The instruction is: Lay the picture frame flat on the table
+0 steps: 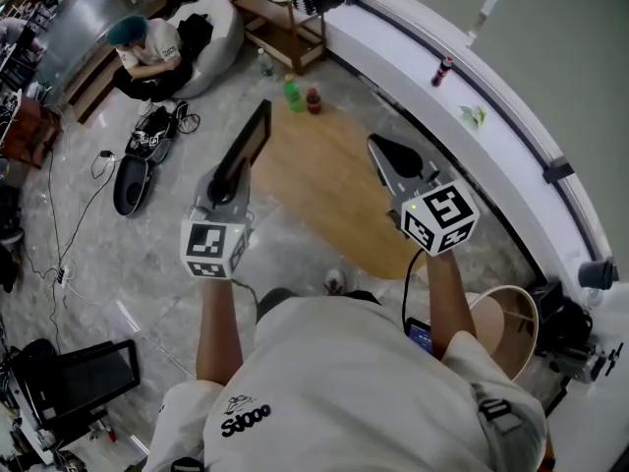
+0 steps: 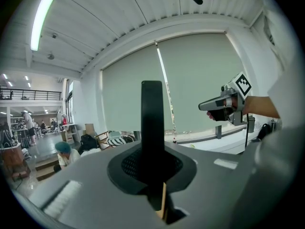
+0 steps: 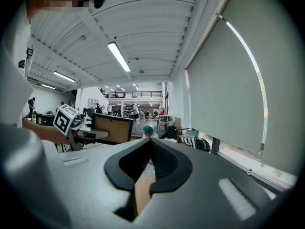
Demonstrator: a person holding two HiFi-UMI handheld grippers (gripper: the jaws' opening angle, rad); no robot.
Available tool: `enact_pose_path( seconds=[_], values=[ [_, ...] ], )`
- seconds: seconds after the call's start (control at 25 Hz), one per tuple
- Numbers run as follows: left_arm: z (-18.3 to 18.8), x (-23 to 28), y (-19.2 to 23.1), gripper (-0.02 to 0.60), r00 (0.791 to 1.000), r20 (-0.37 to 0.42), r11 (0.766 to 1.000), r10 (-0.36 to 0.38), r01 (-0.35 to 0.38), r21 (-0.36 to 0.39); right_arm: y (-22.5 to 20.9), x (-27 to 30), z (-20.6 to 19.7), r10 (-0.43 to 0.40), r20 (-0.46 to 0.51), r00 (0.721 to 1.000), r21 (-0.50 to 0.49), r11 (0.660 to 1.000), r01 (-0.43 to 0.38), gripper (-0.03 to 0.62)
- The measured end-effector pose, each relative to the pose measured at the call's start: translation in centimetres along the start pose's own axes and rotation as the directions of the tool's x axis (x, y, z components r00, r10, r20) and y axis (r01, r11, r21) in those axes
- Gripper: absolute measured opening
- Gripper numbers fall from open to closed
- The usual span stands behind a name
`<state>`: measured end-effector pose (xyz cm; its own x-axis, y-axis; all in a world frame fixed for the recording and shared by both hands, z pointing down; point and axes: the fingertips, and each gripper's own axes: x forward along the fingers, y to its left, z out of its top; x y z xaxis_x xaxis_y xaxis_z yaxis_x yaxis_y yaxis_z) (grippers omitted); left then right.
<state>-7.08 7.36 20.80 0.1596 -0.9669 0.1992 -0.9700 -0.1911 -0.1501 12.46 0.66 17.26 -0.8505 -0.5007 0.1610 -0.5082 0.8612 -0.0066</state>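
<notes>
white t-shirt shoulders (image 1: 344,382) fill the bottom of the head view. thin black-edged picture frame (image 1: 251,141) stands on edge, off the oval light-wood surface (image 1: 324,185), by its left rim, clamped in the left tool (image 1: 232,180). right tool (image 1: 379,147), jaws pressed together on nothing, hovers over the surface's right side. green plastic bottle (image 1: 292,92) stands on the floor beyond its far end.
</notes>
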Motion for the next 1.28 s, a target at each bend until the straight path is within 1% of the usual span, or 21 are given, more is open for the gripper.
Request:
enact_pose_path(
  seconds=[0.28,0.44,0.76,1.0,1.28],
  values=[
    [-3.4,2.4,-0.1,0.02,0.996,-0.082,1.0,-0.028,0.027,-0.011,-1.4,1.4,-2.3,-0.007,-0.029,1.0,0.051,0.999,0.008,0.003],
    [-4.7,4.4,0.9,0.02,0.994,-0.093,0.998,-0.061,0.06,-0.011,-1.9,3.1,-3.5,-0.03,-0.054,0.998,0.07,0.997,0.033,0.003],
    [-8.0,10.1,5.4,0.02,0.981,-0.156,0.994,-0.112,0.112,-0.012,-3.9,8.5,-4.6,-0.084,-0.09,0.992,0.098,0.991,0.092,0.003],
    [-9.1,14.4,9.1,0.02,0.972,-0.178,0.987,-0.157,0.158,-0.01,-4.7,13.3,-5.0,-0.09,-0.113,0.99,0.117,0.988,0.103,0.003],
    [-12.5,18.9,10.8,0.02,0.951,-0.232,0.978,-0.206,0.204,-0.031,-7.0,16.9,-7.8,-0.112,-0.165,0.98,0.141,0.981,0.136,0.003]
  ],
)
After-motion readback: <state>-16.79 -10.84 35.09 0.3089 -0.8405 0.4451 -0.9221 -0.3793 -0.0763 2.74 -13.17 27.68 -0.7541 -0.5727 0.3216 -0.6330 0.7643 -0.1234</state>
